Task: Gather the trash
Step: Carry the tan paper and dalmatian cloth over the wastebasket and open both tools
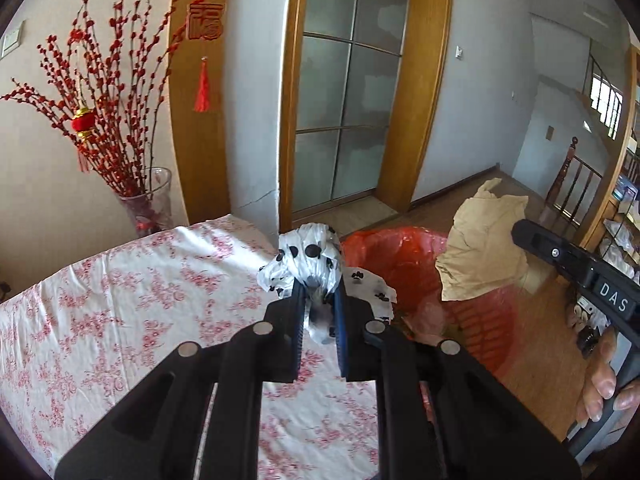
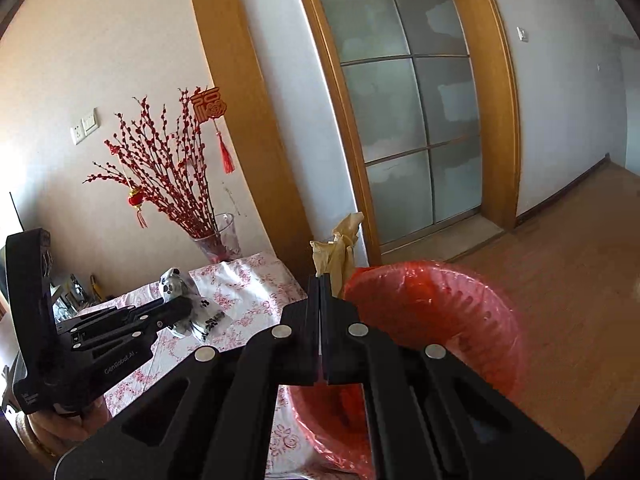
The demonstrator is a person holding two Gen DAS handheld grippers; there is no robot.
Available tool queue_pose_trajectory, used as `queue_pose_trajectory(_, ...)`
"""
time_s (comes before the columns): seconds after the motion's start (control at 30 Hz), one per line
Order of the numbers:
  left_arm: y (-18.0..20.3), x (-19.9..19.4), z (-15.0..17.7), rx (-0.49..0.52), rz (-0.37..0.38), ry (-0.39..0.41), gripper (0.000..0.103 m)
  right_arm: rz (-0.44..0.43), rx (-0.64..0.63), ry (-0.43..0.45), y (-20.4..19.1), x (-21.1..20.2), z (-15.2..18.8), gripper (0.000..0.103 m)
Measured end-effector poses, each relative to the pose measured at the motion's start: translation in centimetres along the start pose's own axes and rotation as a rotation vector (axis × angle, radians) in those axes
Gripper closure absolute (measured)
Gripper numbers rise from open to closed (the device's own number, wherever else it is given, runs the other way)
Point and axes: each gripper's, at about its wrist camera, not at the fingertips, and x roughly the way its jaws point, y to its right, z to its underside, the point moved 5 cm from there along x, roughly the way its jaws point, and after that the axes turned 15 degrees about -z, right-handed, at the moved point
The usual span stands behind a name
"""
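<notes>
Left wrist view
- Surroundings: table w/ floral cloth (image 1: pixel 120 300) under and left of the jaws; glass vase (image 1: pixel 154 200) w/ red branches far left beyond them; glass door (image 1: pixel 344 92) straight ahead.
- Bin: red-lined trash bin (image 1: pixel 432 292) just right of the jaws, past the table edge.
- In the way: nothing between jaws and bin mouth.
- Left gripper (image 1: pixel 320 300): jaws nearly together, pinching white plastic w/ black spots (image 1: pixel 308 256).
- Plastic look: crumpled, bunched above the tips, loose flaps hanging both sides.
- Right gripper (image 1: pixel 520 232): far right, holding tan crumpled paper (image 1: pixel 484 240) over the bin's far side; hand (image 1: pixel 604 384) on its grip.

Right wrist view
- Right gripper (image 2: pixel 322 280): jaws pressed together on the tan paper (image 2: pixel 340 248), which sticks up beyond the tips, twisted and thin.
- Bin (image 2: pixel 440 312): right of and below the jaws, open.
- Left gripper (image 2: pixel 186 300): far left of the jaws, over the cloth (image 2: pixel 248 292), spotted plastic (image 2: pixel 174 280) in its tips.
- Behind: vase (image 2: pixel 220 240), door (image 2: pixel 408 120).
</notes>
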Motion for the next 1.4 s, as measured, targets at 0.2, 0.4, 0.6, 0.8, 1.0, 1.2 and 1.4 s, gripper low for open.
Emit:
queue_pose_trajectory(0.2,4.1,0.7,0.2,0.039,0.063,-0.018,0.089,0.038,0.031,0.022,2.5,-1.7,0.0,0.102)
queue_pose_trajectory(0.4,7.4,1.8,0.5,0.073,0.104,-0.041,0.089,0.061,0.056,0.037,4.6,-2.7,0.0,0.102)
queue_pose_trajectory(0.6,9.9,3.1,0.9,0.087,0.131,-0.075,0.086,0.072,0.078,0.045,6.3,-2.9,0.0,0.102)
queue_pose_trajectory(0.8,11.3,5.2,2.0,0.103,0.127,-0.118,0.061,0.066,0.113,0.019,7.9,-2.5,0.6,0.094)
queue_pose_trajectory(1.0,9.5,5.8,3.3,0.076,0.088,-0.144,0.055,0.099,0.115,0.011,8.2,-3.2,1.5,0.073)
queue_pose_trajectory(1.2,5.5,1.0,3.5,0.029,-0.041,0.013,0.025,0.164,0.045,0.067,5.8,-5.2,2.2,0.017)
queue_pose_trajectory(1.4,1.1,-5.4,4.6,0.005,-0.209,0.178,0.004,0.211,-0.041,0.086,1.6,-6.2,3.5,0.004)
